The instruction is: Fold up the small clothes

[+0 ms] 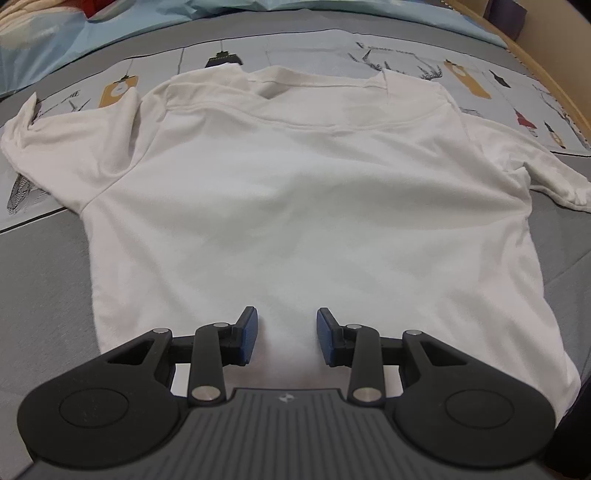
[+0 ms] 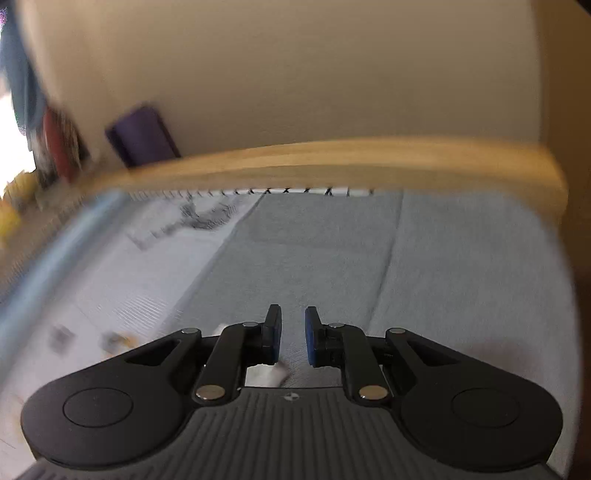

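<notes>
A white T-shirt (image 1: 295, 192) lies spread flat on the bed, collar at the far side, sleeves out to the left and right. My left gripper (image 1: 287, 334) is open and empty, hovering over the shirt's near hem at its middle. My right gripper (image 2: 293, 334) is open with a narrow gap between its blue pads, and holds nothing. It hangs over the grey bedcover (image 2: 332, 258), pointing at the bed's edge. A small piece of white cloth (image 2: 266, 374) shows just under its left finger. The right wrist view is blurred by motion.
The bedcover (image 1: 40, 280) is grey with printed panels at the far side. A light blue quilt (image 1: 155, 26) lies behind the shirt. A wooden bed rail (image 2: 332, 162) runs across ahead of the right gripper, with a beige wall and a purple object (image 2: 142, 136) behind it.
</notes>
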Motion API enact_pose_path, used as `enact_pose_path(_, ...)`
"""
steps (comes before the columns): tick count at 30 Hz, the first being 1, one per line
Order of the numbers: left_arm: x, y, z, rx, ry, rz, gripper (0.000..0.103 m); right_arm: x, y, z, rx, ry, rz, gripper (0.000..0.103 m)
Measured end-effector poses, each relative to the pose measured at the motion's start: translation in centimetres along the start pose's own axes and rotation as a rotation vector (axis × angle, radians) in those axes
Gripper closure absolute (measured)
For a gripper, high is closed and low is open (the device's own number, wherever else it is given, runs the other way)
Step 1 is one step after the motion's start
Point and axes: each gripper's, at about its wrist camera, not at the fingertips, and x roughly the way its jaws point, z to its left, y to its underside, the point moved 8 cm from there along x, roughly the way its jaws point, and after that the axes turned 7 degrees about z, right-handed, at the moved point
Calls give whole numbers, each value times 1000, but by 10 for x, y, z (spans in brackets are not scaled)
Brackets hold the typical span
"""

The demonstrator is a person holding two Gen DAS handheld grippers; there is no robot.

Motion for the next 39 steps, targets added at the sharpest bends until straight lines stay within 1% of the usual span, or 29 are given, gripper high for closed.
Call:
enact_pose_path(1, 0, -1, -3, 4, 1, 0, 64, -3, 4, -1, 68, -66, 34, 84)
enact_pose_path(2, 1, -1, -6, 11, 2, 0, 64, -2, 4, 1, 108, -108, 60, 79)
enact_pose_path(3, 1, -1, -8, 17, 3, 1, 64, -2, 10, 0, 141, -128, 85, 71)
enact_pose_path(4, 1, -1, -10, 22, 3, 1, 64, 1, 16, 0, 166, -129, 115, 65)
enact_pose_path(5, 1, 0, -12, 27, 2, 1, 64, 6, 19, -4, 185, -140, 147, 57)
enact_pose_path(6, 2, 1, -12, 31, 1, 2, 64, 12, 26, -4, 201, -147, 185, 57)
enact_pose_path(7, 2, 1, -12, 32, -3, 4, 64, 19, 34, -7, 221, -131, 218, 57)
enact_pose_path(8, 3, 2, -11, 29, -6, 7, 64, 26, 37, -9, 237, -114, 233, 57)
enact_pose_path(10, 4, 1, -8, 18, -11, 11, 63, 36, 41, -9, 238, -112, 232, 57)
enact_pose_path(11, 5, 1, -6, 16, -12, 11, 63, 39, 41, -4, 209, -111, 218, 57)
enact_pose_path(12, 5, 0, -6, 13, -13, 11, 63, 40, 41, 3, 171, -104, 207, 58)
enact_pose_path(13, 5, 0, -6, 13, -14, 11, 63, 40, 42, 9, 136, -102, 199, 62)
enact_pose_path(15, 6, 0, -6, 17, -15, 15, 63, 51, 45, 25, 71, -118, 206, 99)
enact_pose_path(18, 7, 0, -7, 17, -14, 18, 63, 56, 46, 41, -12, -101, 179, 100)
enact_pose_path(19, 7, 0, -6, 15, -13, 18, 63, 59, 42, 48, -29, -112, 165, 100)
enact_pose_path(21, 8, 1, -5, 8, -12, 19, 63, 56, 25, 57, -20, -149, 123, 101)
enact_pose_path(23, 8, 2, -2, 4, -8, 21, 63, 45, -2, 65, -1, -190, 29, 101)
enact_pose_path(25, 8, 2, 0, 5, -4, 22, 63, 32, -32, 64, 19, -192, -94, 101)
enact_pose_path(26, 8, 2, 1, 6, -2, 23, 63, 29, -41, 60, 40, -180, -128, 101)
enact_pose_path(27, 8, 2, 3, 5, 1, 23, 63, 28, -48, 53, 62, -142, -163, 103)
enact_pose_path(28, 8, 1, 4, 3, 3, 22, 63, 29, -51, 43, 70, -79, -197, 102)
enact_pose_path(29, 7, 1, 5, 0, 8, 21, 63, 32, -50, 35, 75, -27, -201, 98)
enact_pose_path(32, 4, -3, 11, -17, 20, 12, 63, 49, -26, 9, 119, 61, -68, 98)
enact_pose_path(33, 3, -3, 12, -23, 22, 8, 63, 47, -20, 5, 113, 98, -57, 98)
enact_pose_path(34, 2, -3, 13, -29, 24, 5, 63, 41, -15, 8, 95, 112, -64, 98)
enact_pose_path(35, 0, -3, 15, -37, 25, 3, 63, 37, -9, 17, 67, 95, -65, 97)
enact_pose_path(37, -1, -3, 19, -49, 22, 1, 63, 27, 1, 47, -10, 0, -42, 95)
enact_pose_path(38, -1, -2, 23, -59, 18, -2, 62, 21, 9, 68, -50, -84, -20, 94)
enact_pose_path(39, -2, -2, 26, -71, 14, -4, 62, 17, 16, 86, -84, -153, 5, 90)
